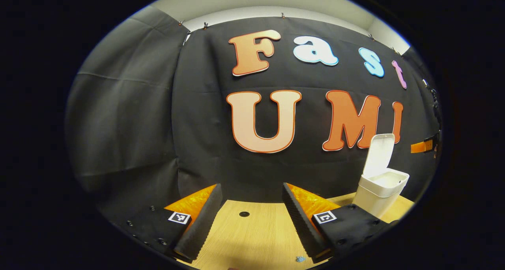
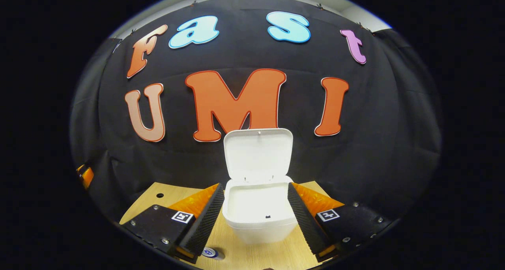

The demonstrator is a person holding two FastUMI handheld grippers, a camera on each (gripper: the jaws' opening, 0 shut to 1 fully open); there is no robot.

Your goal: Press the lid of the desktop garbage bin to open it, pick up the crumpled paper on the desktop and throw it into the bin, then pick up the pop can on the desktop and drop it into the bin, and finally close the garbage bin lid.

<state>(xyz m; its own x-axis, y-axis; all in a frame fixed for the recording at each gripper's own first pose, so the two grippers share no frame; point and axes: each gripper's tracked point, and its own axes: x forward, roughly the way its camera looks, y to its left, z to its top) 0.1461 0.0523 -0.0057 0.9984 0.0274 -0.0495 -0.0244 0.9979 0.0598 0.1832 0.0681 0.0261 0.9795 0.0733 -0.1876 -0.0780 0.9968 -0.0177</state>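
In the left gripper view, the left gripper [image 1: 249,218] is held level above the wooden desktop [image 1: 252,238], its two fingers [image 1: 199,222] spread wide with nothing between them (only bare wood and a small dark round hole [image 1: 244,214] in the board). The inner faces of the fingers are ribbed foam, and each finger carries a small square black-and-white marker [image 1: 179,217]. At the lower edge of the frame, near the right finger, lies a tiny bluish speck [image 1: 300,258]; I cannot tell what it is. At the right of the frame stands the white plastic garbage bin [image 1: 376,197], a rounded box on the desktop, with its lid [image 1: 378,153] raised upright and the inside visible from the side.

In the right gripper view, the right gripper [image 2: 255,218] points straight at the same bin [image 2: 258,218], which fills the lower middle of the frame between the two wide-open fingers [image 2: 205,218]; whether they touch the bin walls I cannot tell, and they grip nothing. The lid [image 2: 258,155] stands open, a smooth rounded rectangle, and the bin's inside looks white. At the bottom edge, beside the left finger, the end of a pop can [image 2: 213,253] lies on the desktop [image 2: 252,256]. A hole [image 2: 159,195] in the board shows at the left.
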